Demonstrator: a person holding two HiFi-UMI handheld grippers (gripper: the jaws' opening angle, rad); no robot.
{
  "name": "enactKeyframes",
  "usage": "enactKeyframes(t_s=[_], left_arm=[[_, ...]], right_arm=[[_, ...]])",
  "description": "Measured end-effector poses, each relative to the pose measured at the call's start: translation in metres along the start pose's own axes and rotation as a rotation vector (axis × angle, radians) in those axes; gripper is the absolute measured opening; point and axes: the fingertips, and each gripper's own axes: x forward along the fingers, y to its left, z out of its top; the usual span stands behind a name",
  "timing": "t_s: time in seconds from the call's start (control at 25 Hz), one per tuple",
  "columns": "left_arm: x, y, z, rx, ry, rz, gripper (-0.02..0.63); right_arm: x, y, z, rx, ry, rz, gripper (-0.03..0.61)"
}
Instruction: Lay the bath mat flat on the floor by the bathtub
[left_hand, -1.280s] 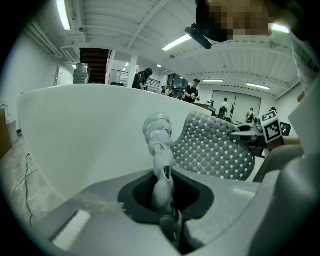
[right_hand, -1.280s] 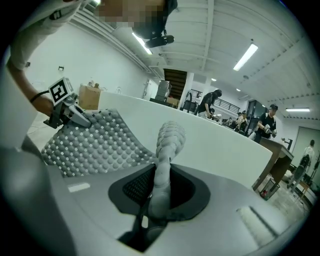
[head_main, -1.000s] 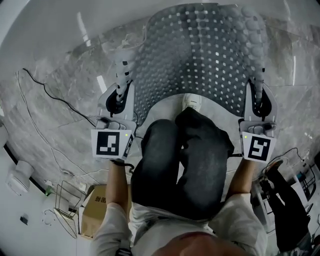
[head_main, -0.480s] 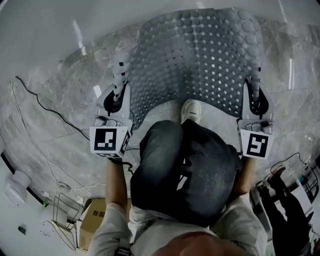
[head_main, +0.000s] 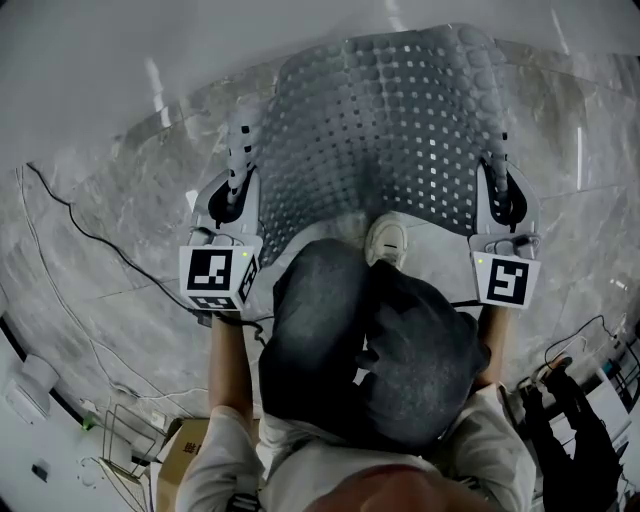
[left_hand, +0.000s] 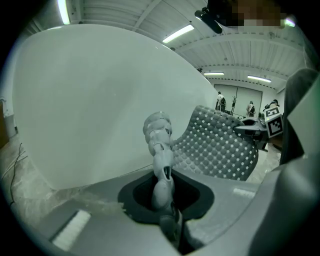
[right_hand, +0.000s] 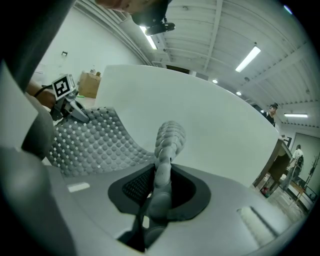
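Both sets of fingers are clenched on the bath mat (head_main: 400, 130). The left gripper (head_main: 237, 183) pinches its left edge and the right gripper (head_main: 497, 185) its right edge, each near the corner closest to you. Both gripper views show a bunched fold of mat squeezed between the fingers (left_hand: 161, 192), so neither is empty.

The mat fills the upper centre of the head view. It is spread over the marble floor (head_main: 120, 220), with its far end up by the white bathtub (head_main: 150, 50) at the top of the frame.

Handling, as I judge it:
- Soft, rubbery and probably light. It sags between the two grips and curls where it is pinched.
- The bumpy, perforated surface should give the fingers decent bite, so it is not slippery.
- It has no stiffness, so keep the hold out at the side edges near the corners and keep tension across it. A centre grip would let it fold.
- Not fragile.

Hard to read:
- Your knees (head_main: 320, 320) and shoe (head_main: 388, 238) at lower centre cover the mat's near edge.
- I can't tell whether the far end lies flat or rides up against the tub wall.
- I also can't tell how much of the middle touches the floor.
- The underside is not visible.
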Motion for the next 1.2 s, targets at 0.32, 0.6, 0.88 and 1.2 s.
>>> enactKeyframes(t_s=[0.32,0.6,0.88,1.2], left_arm=[[0.016,0.016,-0.029,-0.030,0.021,0.017,0.040],[0.031,0.022,-0.036,0.005,0.034,0.031,0.040],[0.039,0.024,-0.040,0.015,0.044,0.033,0.041],[0.057,0.034,-0.059,0.011,0.086,0.058,0.046]], right_arm=[[0.018,0.004,-0.023,-0.007,0.021,-0.004,0.080],[0.036,0.009,-0.038,-0.002,0.028,-0.002,0.080],[0.041,0.008,-0.047,-0.001,0.044,-0.003,0.080],[0.067,0.010,-0.069,0.037,0.084,-0.006,0.084]])
